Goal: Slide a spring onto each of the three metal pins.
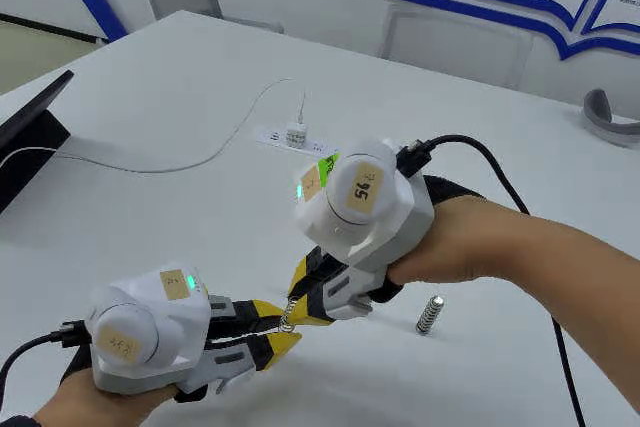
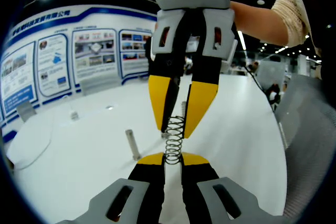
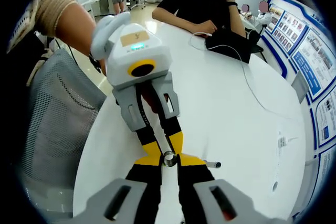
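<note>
Two yellow-tipped claws met above the white tabletop (image 1: pixel 180 97) as you held a small coiled steel-wire spring (image 2: pixel 174 141) in the air between them. Your left claw (image 2: pixel 173 157) was pressed together on the coil's near end. Your right claw (image 2: pixel 176 125), coming in from the opposite side, pinched the far end. In the right gripper view the spring showed end-on, its open mouth ringed by both sets of tips.

One bare silver metal pin (image 2: pixel 132 144) stood upright on the tabletop. In the left gripper view it was near the claws, to their left and apart from the spring. A second metal pin (image 1: pixel 430 315), already sleeved in a spring, stood beside your right wrist in the head view. On that count the task looked partly done, with this coil yet to be seated.

The shared grip carried the risk. A pull from either hand could have stretched or kinked the light coil. Letting go on one side before the other grip was firm could have flicked it across the tabletop. A tilted approach could have snagged the coil on the pin's top, or a claw tip could have toppled the bare pin, which appeared to stand free.
</note>
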The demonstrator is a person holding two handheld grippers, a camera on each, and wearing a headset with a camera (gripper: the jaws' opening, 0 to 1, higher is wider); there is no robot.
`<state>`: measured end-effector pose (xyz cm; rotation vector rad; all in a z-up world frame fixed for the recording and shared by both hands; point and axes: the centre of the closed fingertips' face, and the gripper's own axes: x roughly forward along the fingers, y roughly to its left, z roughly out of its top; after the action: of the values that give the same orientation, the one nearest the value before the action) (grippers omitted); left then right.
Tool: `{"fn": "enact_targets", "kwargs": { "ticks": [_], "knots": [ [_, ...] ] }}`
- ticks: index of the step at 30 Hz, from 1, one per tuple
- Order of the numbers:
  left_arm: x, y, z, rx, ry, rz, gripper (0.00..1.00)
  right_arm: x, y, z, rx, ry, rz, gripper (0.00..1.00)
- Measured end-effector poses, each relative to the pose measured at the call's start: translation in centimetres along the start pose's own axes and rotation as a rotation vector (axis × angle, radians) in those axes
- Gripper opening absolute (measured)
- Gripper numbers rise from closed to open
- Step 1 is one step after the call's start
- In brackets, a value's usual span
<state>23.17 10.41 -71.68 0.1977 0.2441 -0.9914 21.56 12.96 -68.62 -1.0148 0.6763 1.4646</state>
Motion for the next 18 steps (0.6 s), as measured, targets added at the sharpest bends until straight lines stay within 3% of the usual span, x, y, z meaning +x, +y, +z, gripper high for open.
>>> {"fn": "enact_targets", "kwargs": {
  "ticks": [7,18],
  "knots": [
    [0.01,0.05,-0.04,0.014,0.003,0.007,0.12,-0.02,-0.03,-0.44,0.004,0.016,0.001,0.12],
    [-0.14,0.37,-0.4,-0.008,0.016,0.022,0.25,-0.3,-0.45,-0.84,0.014,0.024,-0.006,0.12]
  ]
}}
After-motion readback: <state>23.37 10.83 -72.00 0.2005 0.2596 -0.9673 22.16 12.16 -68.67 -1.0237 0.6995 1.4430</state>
